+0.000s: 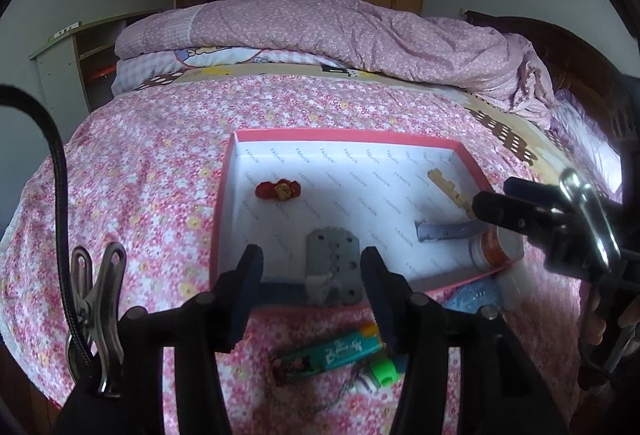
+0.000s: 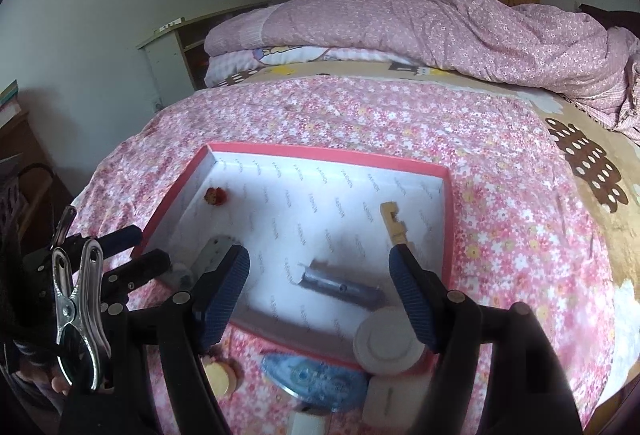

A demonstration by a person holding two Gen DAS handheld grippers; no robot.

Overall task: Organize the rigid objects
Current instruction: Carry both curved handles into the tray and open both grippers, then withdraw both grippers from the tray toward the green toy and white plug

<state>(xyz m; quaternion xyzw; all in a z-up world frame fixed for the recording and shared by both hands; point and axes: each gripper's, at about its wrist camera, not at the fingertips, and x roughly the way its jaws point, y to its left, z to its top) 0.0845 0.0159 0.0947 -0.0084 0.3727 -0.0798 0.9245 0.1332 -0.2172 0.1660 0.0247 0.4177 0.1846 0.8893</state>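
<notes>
box point(image 1: 466, 151): pink-red rim and outer walls, white lining printed with repeating grey "FASHION" text
bedsheet point(image 1: 152, 171): pink with small white and yellow flowers
quilt point(image 1: 360, 31): dusty pink, tiny white floral print
hair clip point(image 1: 279, 190): red with a yellow-brown centre
metal plate point(image 1: 334, 265): grey
wooden piece point(image 2: 394, 221): pale tan
tube point(image 2: 340, 287): grey-blue
jar point(image 2: 388, 341): white lid
tape dispenser point(image 2: 316, 379): translucent blue
gripper pads point(image 2: 224, 299): dark blue, ribbed; arms black
</notes>
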